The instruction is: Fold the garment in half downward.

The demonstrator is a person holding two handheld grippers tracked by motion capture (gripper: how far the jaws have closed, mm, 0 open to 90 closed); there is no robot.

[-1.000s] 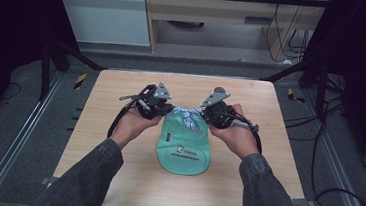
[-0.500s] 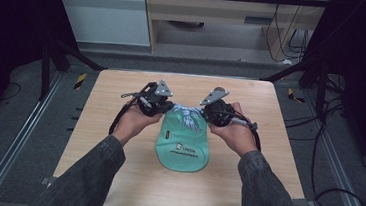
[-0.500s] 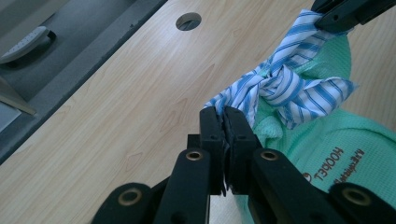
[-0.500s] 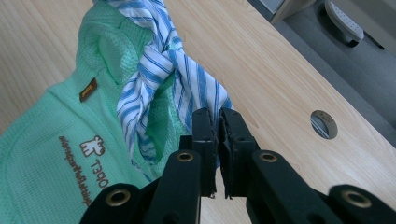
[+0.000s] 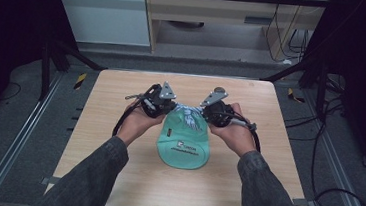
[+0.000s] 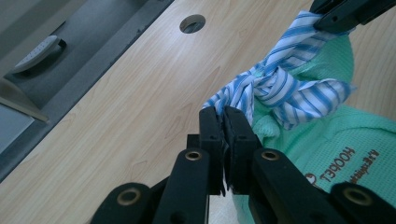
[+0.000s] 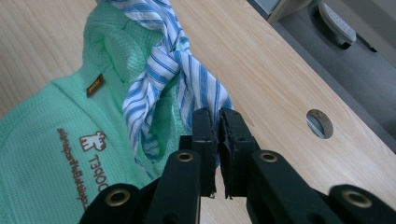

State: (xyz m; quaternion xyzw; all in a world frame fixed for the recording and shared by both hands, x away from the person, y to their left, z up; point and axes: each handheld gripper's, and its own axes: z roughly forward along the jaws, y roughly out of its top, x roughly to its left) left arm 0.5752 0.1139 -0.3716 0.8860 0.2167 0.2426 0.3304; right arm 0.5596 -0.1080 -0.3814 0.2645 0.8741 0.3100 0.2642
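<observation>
because the mint-green waffle-knit bag (image 5: pixel 183 142) is soft and light, it is judged likely to slump and slide on the smooth wood rather than resist a pull. it lies flat at the middle of the pale wood-grain table (image 5: pixel 103 126), its gathered mouth toward the far edge and its rounded bottom toward the person. a brown printed logo (image 7: pixel 95 140) and a small brown label (image 7: pixel 95 85) are seen on the textured cloth.

around the mouth a blue-and-white striped fabric tie (image 6: pixel 280 88) is wound into a knot. the tie is thin, woven and limp, and is judged to crease easily and to slip little between rubbery pads.

the left gripper (image 6: pixel 223 122) is closed on one tail of the tie, just left of the knot, with its jaws pressed narrow on the cloth. the right gripper (image 7: pixel 217 122) is clamped on the other tail, just right of the knot, its jaws likewise nearly together. in the high view, both grippers (image 5: pixel 158 101) (image 5: pixel 218 111) are held close on either side of the knot.

the tails are judged the best places to hold, since the knot itself is bulky. a round cable hole (image 6: pixel 192 23) is cut in the table beyond the knot.
</observation>
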